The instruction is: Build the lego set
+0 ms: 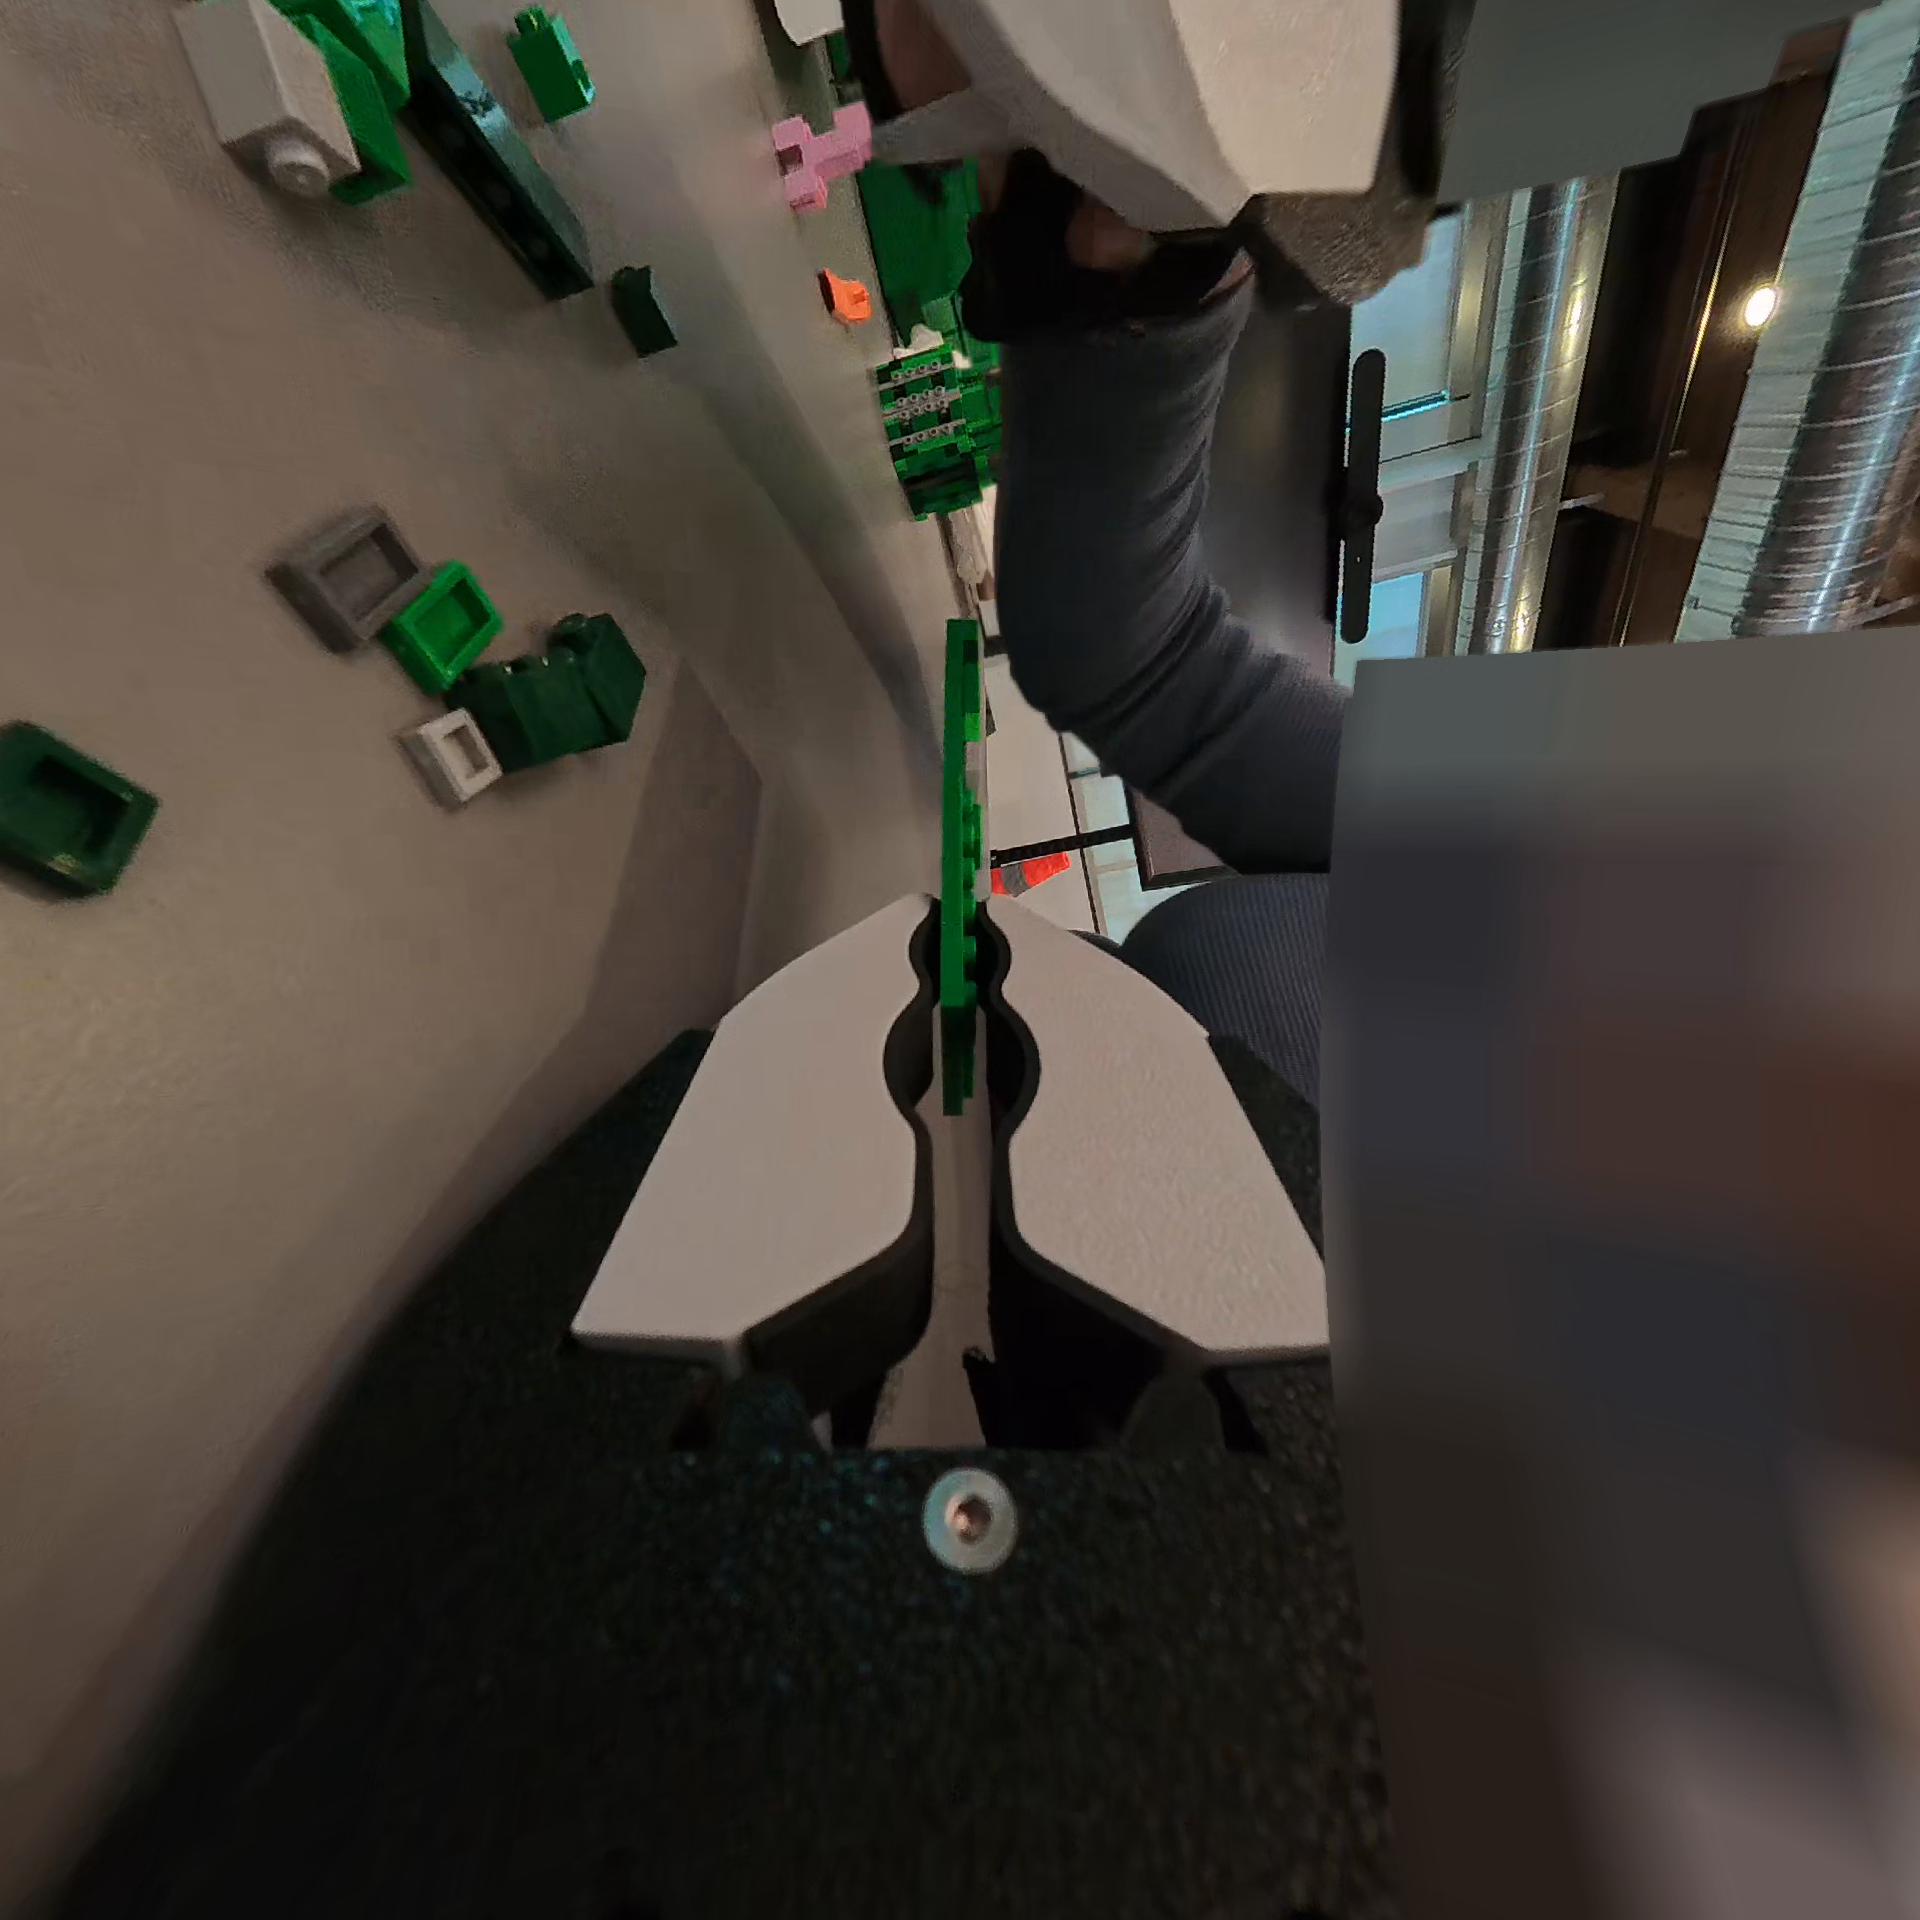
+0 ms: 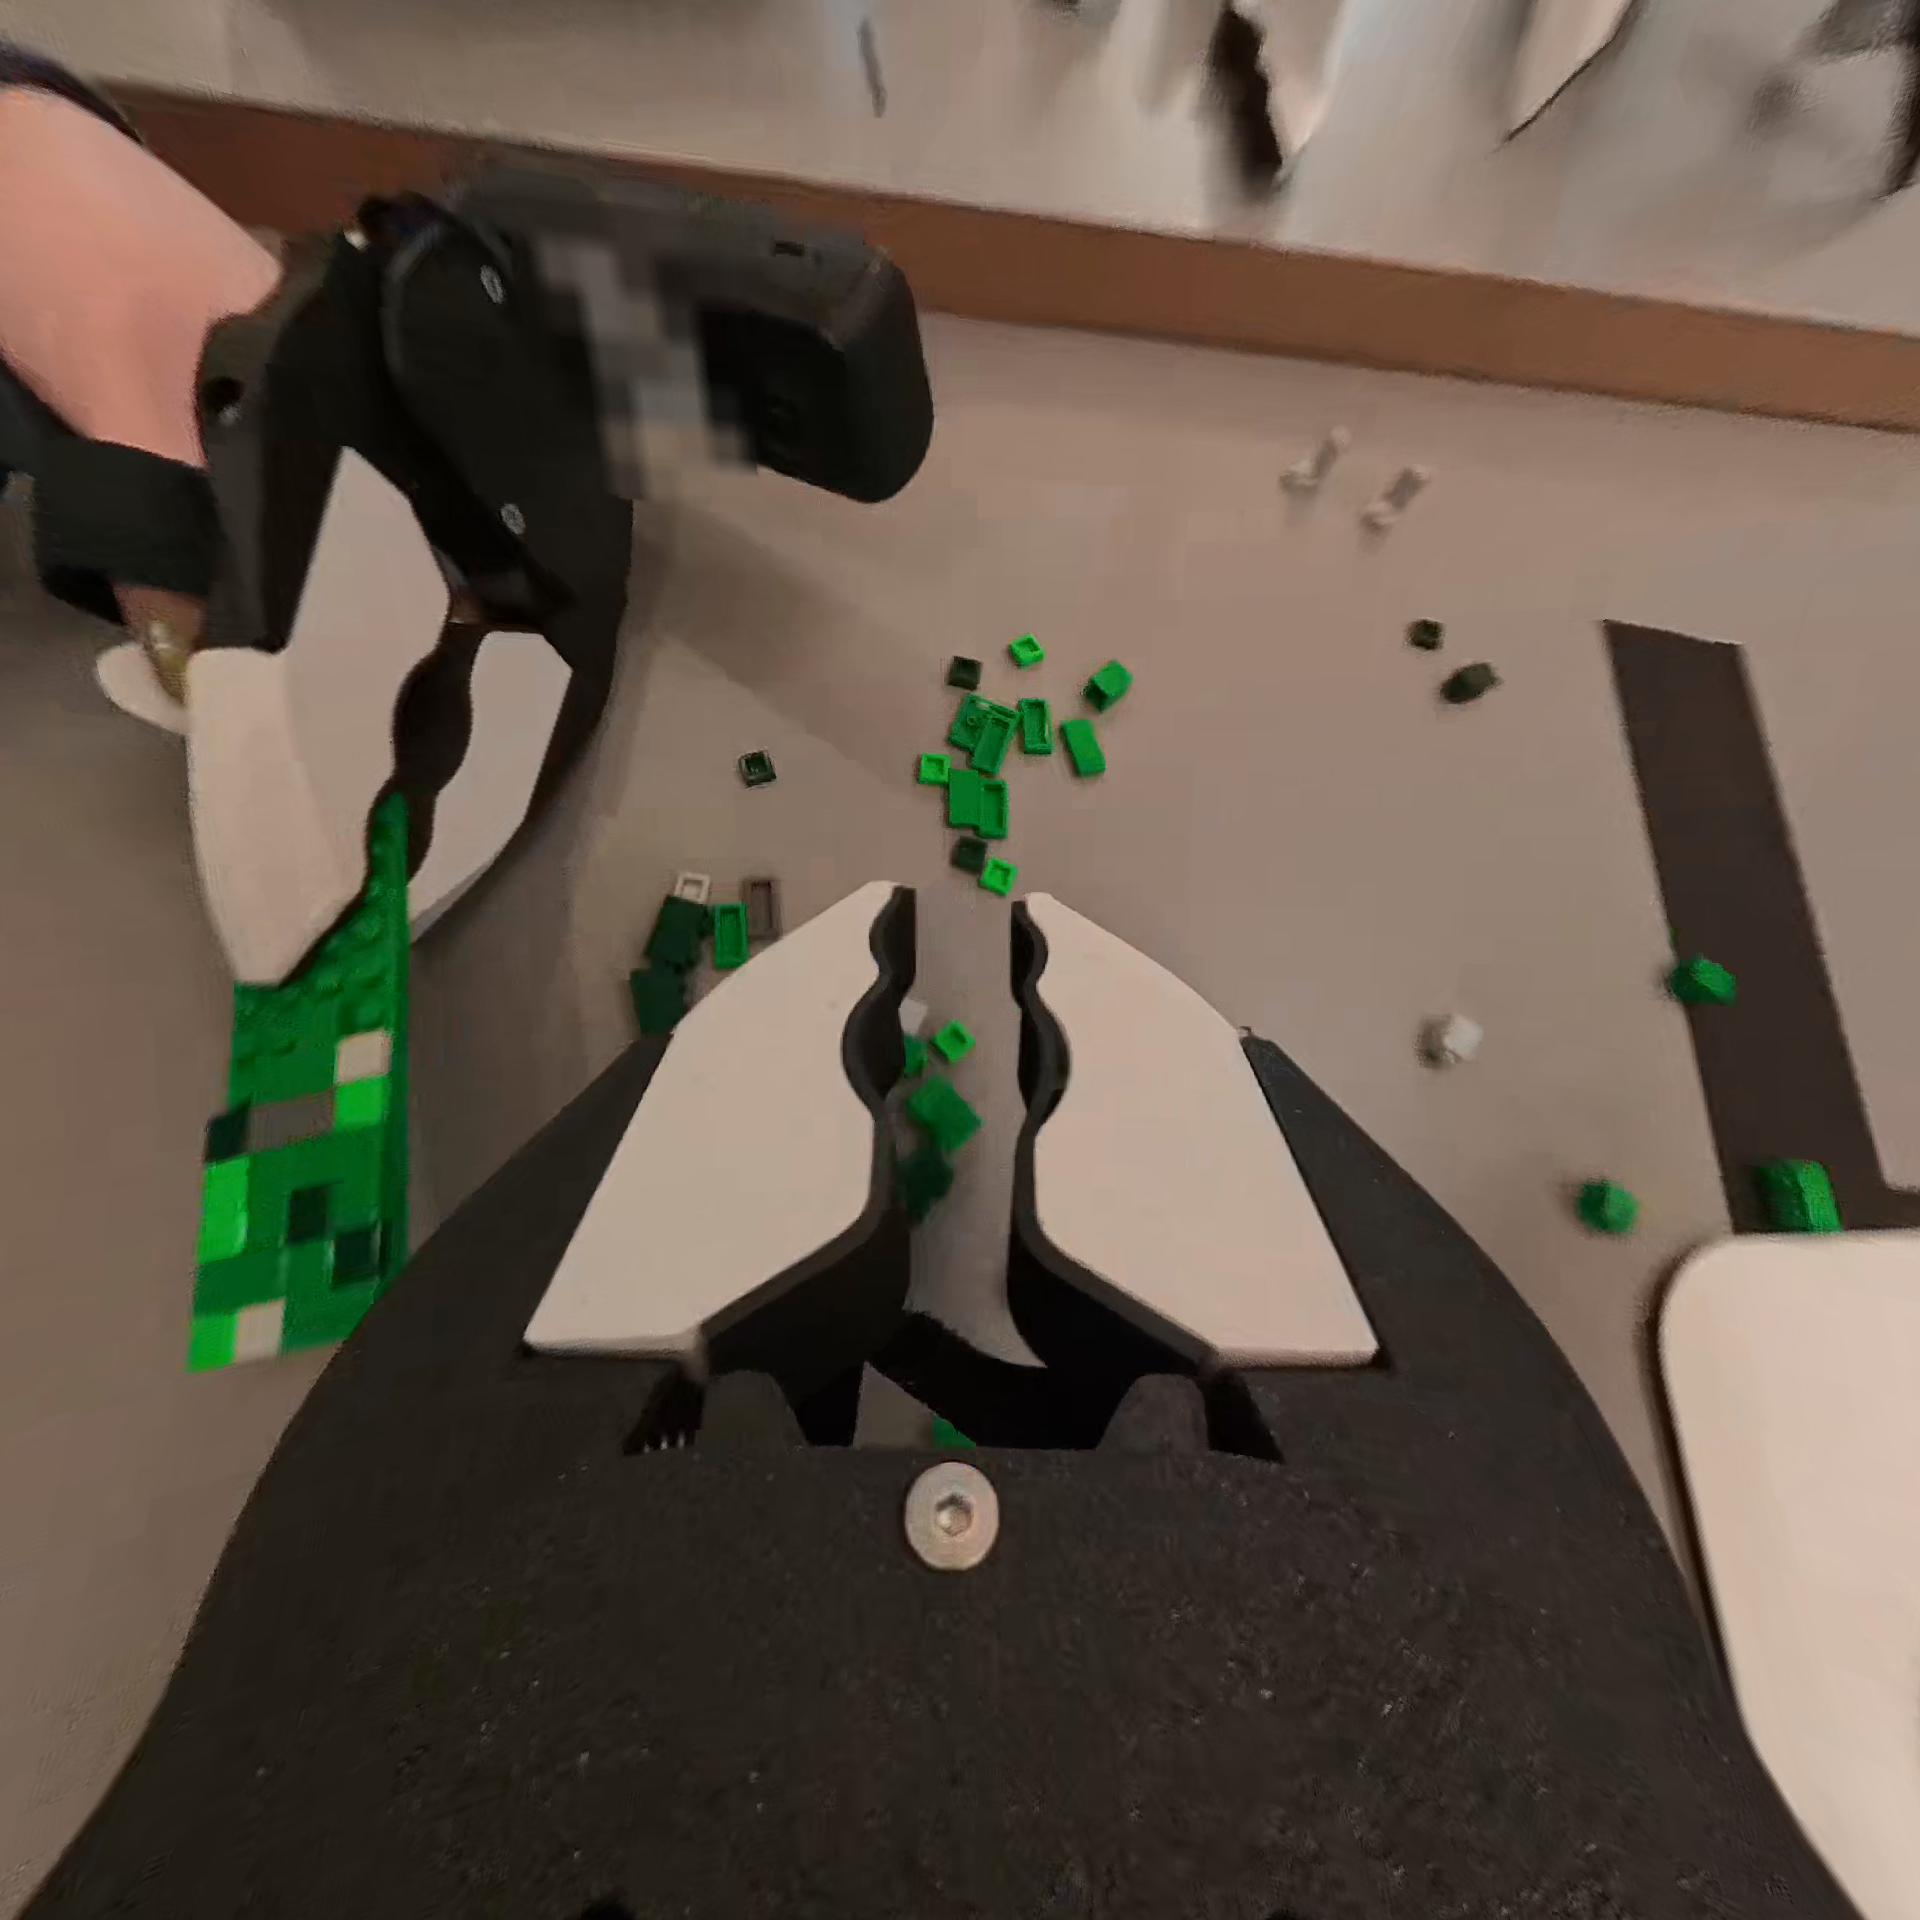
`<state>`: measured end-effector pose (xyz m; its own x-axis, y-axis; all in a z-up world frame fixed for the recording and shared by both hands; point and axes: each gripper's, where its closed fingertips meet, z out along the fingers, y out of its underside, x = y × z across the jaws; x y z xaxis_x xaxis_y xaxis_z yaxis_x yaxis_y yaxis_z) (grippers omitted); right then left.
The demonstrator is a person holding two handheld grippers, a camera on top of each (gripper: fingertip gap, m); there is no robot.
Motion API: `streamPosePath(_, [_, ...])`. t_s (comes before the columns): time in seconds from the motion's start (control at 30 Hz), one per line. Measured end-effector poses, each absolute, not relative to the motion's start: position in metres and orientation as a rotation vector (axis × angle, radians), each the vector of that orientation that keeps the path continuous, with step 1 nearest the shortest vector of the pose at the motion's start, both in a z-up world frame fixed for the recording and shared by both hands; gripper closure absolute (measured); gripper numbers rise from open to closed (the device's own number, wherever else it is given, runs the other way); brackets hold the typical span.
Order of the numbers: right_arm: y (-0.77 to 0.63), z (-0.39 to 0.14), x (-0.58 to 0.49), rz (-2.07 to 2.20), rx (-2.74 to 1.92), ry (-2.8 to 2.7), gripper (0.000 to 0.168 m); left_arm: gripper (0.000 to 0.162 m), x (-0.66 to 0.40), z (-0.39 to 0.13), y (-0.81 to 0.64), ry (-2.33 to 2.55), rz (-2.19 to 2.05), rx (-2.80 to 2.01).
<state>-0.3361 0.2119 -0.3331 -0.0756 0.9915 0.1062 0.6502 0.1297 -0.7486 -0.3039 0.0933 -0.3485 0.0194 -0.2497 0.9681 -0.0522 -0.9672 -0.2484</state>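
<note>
My left gripper [image 1: 961, 920] is shut on a thin green plate [image 1: 961, 790], seen edge-on and held off the table. In the right wrist view the plate [image 2: 301, 1174] shows a mosaic of green, dark green, white and grey tiles on its lower half, with the left gripper [image 2: 343, 935] clamped on its top end. My right gripper [image 2: 961, 904] is open a little and empty. It hovers over loose green tiles [image 2: 940, 1112] on the grey table, just short of a pile of green tiles [image 2: 987, 748].
Loose grey [image 1: 348, 577], green [image 1: 442, 623], white [image 1: 452, 753] and dark green [image 1: 551, 691] pieces lie left of the plate. A pink piece [image 1: 821, 156], an orange piece [image 1: 844, 296] and a green build [image 1: 935, 436] lie farther off. A black tape strip [image 2: 1745, 914] and a white sheet [image 2: 1808, 1507] are on the right. My hands' fingertips stand some 12 cm from each other.
</note>
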Motion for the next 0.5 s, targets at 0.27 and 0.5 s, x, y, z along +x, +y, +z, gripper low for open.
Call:
streamPosePath(0.27, [0.207,-0.386,-0.362,0.661,-1.698,-2.23,0.155,0.158,-0.304,-0.348,0.093,0.319,-2.084,-2.131])
streamPosePath(0.5, [0.213,-0.388,-0.368,0.579,-1.63,-2.223,0.158,0.158,-0.304,-0.348,0.093,0.319,-2.091,-2.131])
